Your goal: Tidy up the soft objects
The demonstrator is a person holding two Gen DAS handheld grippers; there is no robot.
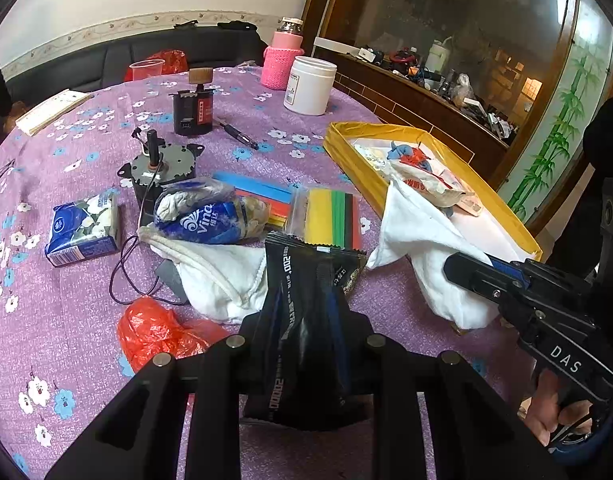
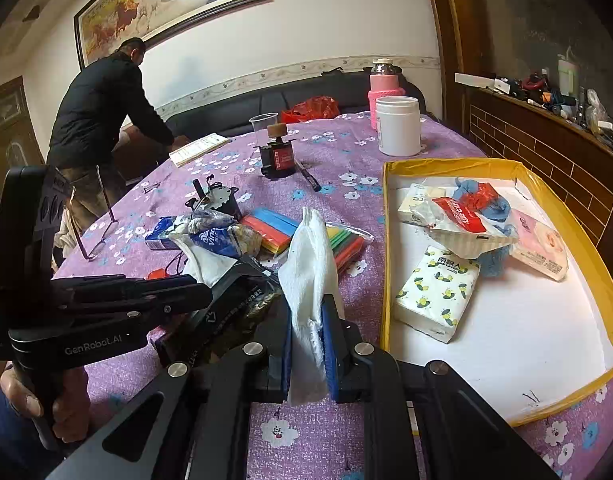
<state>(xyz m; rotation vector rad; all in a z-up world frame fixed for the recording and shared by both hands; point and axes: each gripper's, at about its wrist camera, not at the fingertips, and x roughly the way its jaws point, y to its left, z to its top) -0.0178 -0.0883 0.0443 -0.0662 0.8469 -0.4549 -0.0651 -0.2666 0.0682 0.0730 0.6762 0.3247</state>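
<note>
Black packet (image 1: 306,344) right up front in the left wrist view, pinched in the left gripper (image 1: 306,360), whose fingers are closed tight on it and hold it just above the purple flowered table (image 1: 66,340). Beyond it a white cloth (image 1: 222,280) lies crumpled on the table, with an orange plastic bag (image 1: 154,332) beside it near the closest edge. Further in sit a blue tissue pack (image 1: 82,228), a blue wrapped bundle (image 1: 202,220) and a bag of coloured strips (image 1: 330,216). Over at the right edge lies the yellow-rimmed tray (image 1: 386,128), a white towel (image 1: 426,248) draped at its near wall, and the right gripper (image 1: 458,268) has its fingers clamped on that towel.

Now the right wrist view: the white towel (image 2: 310,280) stands up between the right gripper's (image 2: 308,344) blue-padded fingers, gripped firmly, just left of the tray (image 2: 386,240). Inside the tray lie a floral tissue pack (image 2: 434,292), a white bag with red print (image 2: 458,224), blue yarn (image 2: 494,204) and a pink pack (image 2: 542,248). On the left comes the left gripper (image 2: 250,276), closed on the black packet (image 2: 242,300). A white jar (image 2: 398,124) and a pink bottle (image 2: 382,80) stand at the far edge. A person in a dark jacket (image 2: 102,100) bends beyond the table.
</note>
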